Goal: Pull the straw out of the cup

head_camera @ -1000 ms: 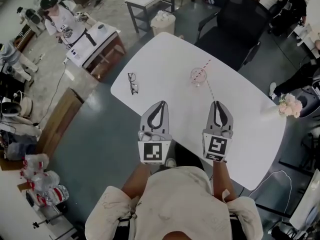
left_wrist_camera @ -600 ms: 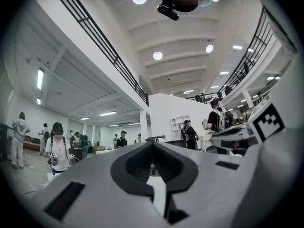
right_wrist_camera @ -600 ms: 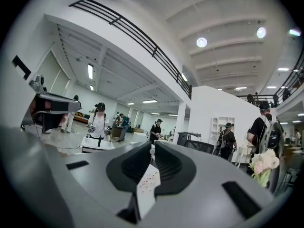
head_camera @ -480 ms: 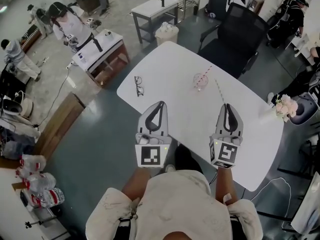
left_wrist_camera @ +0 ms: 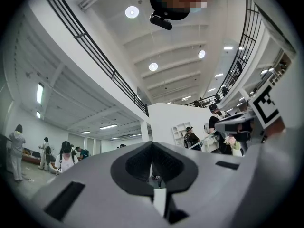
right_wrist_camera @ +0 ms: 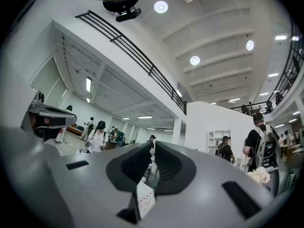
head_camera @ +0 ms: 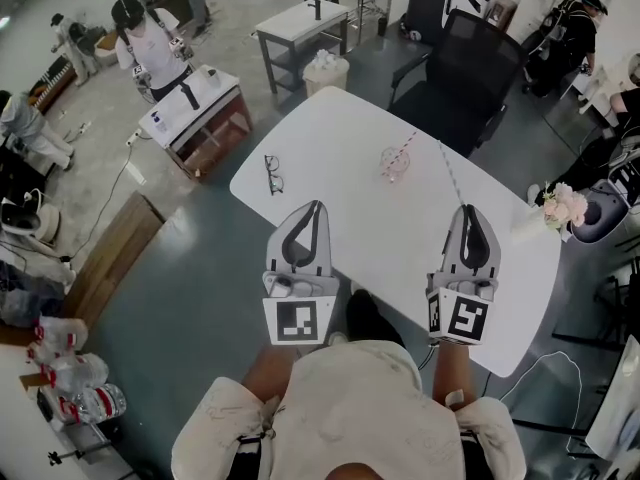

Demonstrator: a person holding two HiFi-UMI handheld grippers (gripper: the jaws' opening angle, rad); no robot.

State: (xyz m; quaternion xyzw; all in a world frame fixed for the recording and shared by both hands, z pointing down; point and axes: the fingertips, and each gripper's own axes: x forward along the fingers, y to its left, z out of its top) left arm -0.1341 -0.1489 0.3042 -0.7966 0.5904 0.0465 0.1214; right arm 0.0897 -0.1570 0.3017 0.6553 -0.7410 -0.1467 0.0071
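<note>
White table (head_camera: 330,133) in a crowded workshop, we saw eyeglasses (head_camera: 272,174) left of the cup (head_camera: 394,166), a striped straw (head_camera: 404,147) inside it, our right gripper (head_camera: 470,209) clamped on a second straw (head_camera: 451,172) held apart from the cup, left gripper (head_camera: 314,206) closed, empty.

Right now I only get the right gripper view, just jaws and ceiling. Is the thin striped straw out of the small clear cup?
Observer: Yes. The head view shows the thin striped straw sticking out of the right gripper, clear of the small clear cup.
Operator: Is the cup empty?
Observer: No, a second red-and-white straw leans in it.
Operator: And the left gripper?
Observer: The left gripper is shut with nothing between its jaws.
</note>
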